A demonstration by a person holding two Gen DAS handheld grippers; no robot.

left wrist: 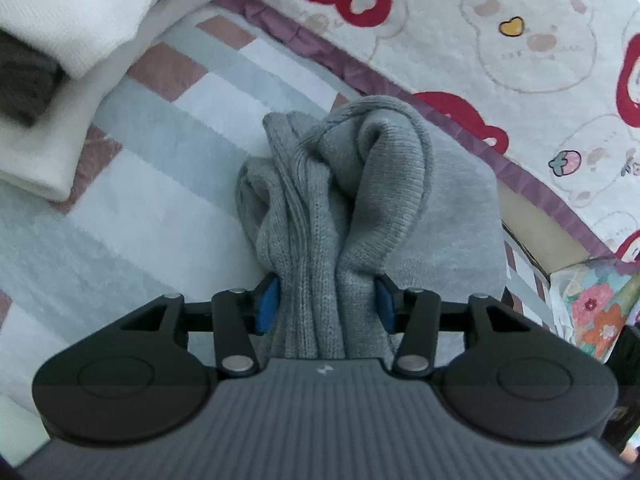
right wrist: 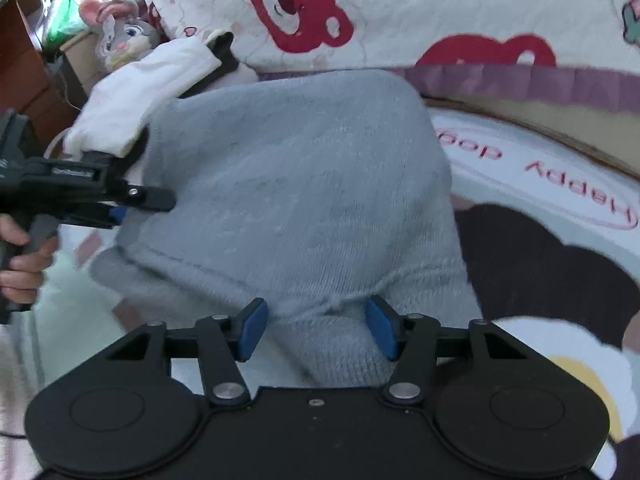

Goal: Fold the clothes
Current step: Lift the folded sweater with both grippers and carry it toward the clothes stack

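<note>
- Fingers first: your left gripper (left wrist: 325,305) is pinching a bunched wad of the grey knitted sweater (left wrist: 340,208); your right gripper (right wrist: 316,330) sits around its hem, jaws parted, pads (right wrist: 252,332) look barely touching.
- Sweater's lying on the striped pastel bed sheet (left wrist: 140,184), probably being set down for a fold.
- Further back: one folded white garment stack (left wrist: 68,40) against one bear-print quilt (left wrist: 520,40).

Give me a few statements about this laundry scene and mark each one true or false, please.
1. The garment being handled is a grey knit sweater. True.
2. The left tongs have bunched grey knit between their blue pads. True.
3. A folded red towel lies on the bed. False: the folded cloth is white.
4. The bedding shows red bear faces. True.
5. The right tongs hold a plush rabbit. False: the rabbit toy lies far off.
</note>
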